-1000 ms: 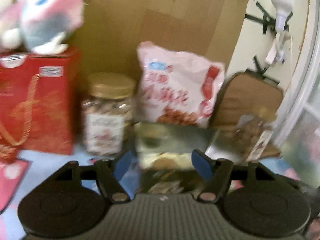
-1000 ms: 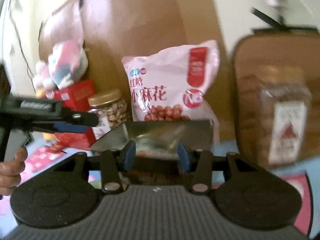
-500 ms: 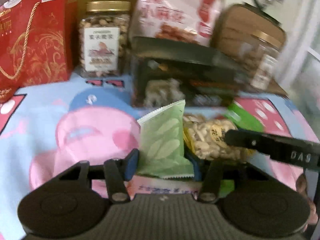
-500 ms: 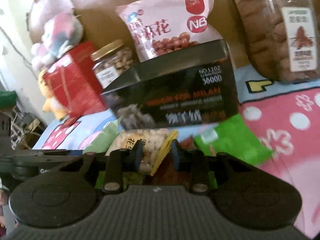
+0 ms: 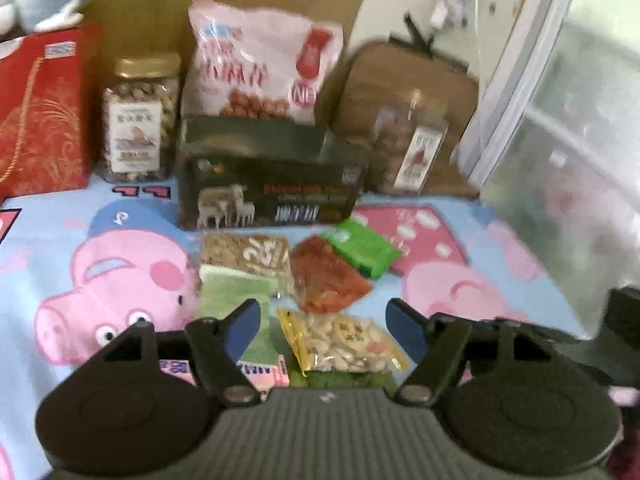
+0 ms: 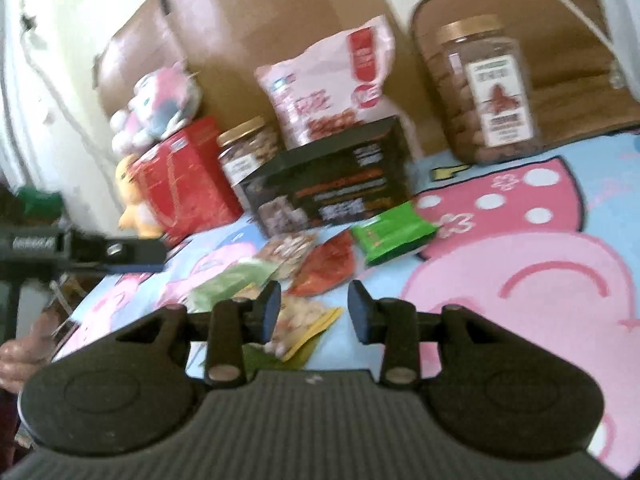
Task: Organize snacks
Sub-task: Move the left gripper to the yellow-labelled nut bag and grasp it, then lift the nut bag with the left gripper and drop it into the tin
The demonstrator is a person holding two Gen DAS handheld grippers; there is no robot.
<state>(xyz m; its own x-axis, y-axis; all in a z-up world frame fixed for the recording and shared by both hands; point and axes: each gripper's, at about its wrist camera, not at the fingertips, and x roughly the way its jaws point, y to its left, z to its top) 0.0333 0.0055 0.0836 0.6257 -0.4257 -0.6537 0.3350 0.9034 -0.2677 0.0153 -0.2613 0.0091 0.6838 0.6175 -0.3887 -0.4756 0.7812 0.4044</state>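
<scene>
Left claw (image 5: 322,322): fingers were spread wide and held nothing. It hovered above the cloth (image 5: 120,240), a blue sheet printed with pink pigs that covered the surface.

Right claw (image 6: 314,312): fingers stood apart at a moderate width, also empty. It hung over the near edge of the packet group.

Nearest item: a yellow nut packet (image 5: 344,344), lying flat just ahead of the left claw, between its fingers in that view. In the right wrist view it lay directly under the gap of the right claw. A dark green packet (image 5: 340,380) lay partly beneath it.

To its left lay a pale green packet (image 5: 236,292), partly hidden by the left finger.

Next row: a clear nut packet (image 5: 248,254) touched the far edge of the pale green one. Just right of it lay a red packet (image 5: 326,276), and beyond that a bright green packet (image 5: 360,250), touching or overlapping the red one at its corner.

Behind the packets stood a dark box (image 5: 272,184), upright on the cloth.

Rear row, left to right: a red gift bag (image 5: 40,112), a small nut jar (image 5: 140,120), a pink snack bag (image 5: 260,60) leaning behind the box, and a large jar (image 6: 484,92) well apart to the right.

A plush toy (image 6: 160,100) sat on top of the gift bag.
</scene>
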